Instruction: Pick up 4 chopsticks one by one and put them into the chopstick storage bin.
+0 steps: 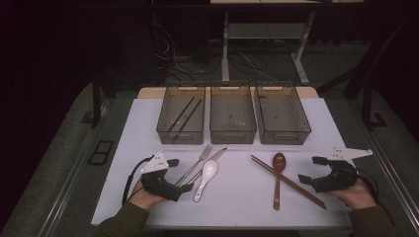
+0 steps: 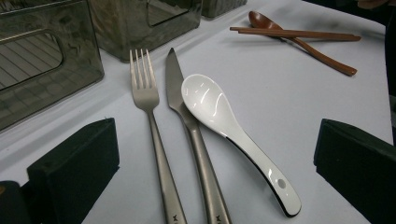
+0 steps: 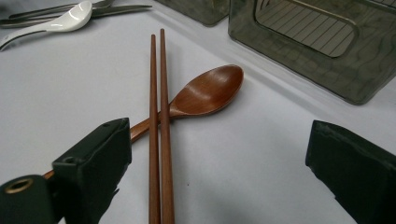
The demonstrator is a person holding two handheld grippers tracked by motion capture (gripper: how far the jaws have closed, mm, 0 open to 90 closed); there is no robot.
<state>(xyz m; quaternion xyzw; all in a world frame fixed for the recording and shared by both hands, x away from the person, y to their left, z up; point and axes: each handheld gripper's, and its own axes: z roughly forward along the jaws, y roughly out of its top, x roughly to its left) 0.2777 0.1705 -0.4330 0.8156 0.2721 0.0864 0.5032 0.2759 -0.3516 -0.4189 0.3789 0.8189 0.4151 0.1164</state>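
Note:
On the white table top lie a steel fork (image 1: 198, 159), a steel knife (image 1: 211, 159) and a white ceramic spoon (image 1: 207, 174), side by side at centre left. My left gripper (image 1: 181, 175) stands open just left of their handles; in the left gripper view the fork (image 2: 148, 100), knife (image 2: 180, 100) and white spoon (image 2: 219, 112) lie between its spread jaws, untouched. At centre right a pair of brown chopsticks (image 1: 287, 180) crosses the handle of a brown wooden spoon (image 1: 278, 173). My right gripper (image 1: 309, 169) is open beside them, with the chopsticks (image 3: 159, 116) and wooden spoon (image 3: 208, 91) ahead of its jaws.
Three smoky transparent bins stand in a row at the back of the table: the left bin (image 1: 180, 134) holds a pair of black chopsticks (image 1: 184, 116), while the middle bin (image 1: 232, 133) and right bin (image 1: 285, 134) hold nothing. The table edge (image 1: 222, 223) runs close to the forearms.

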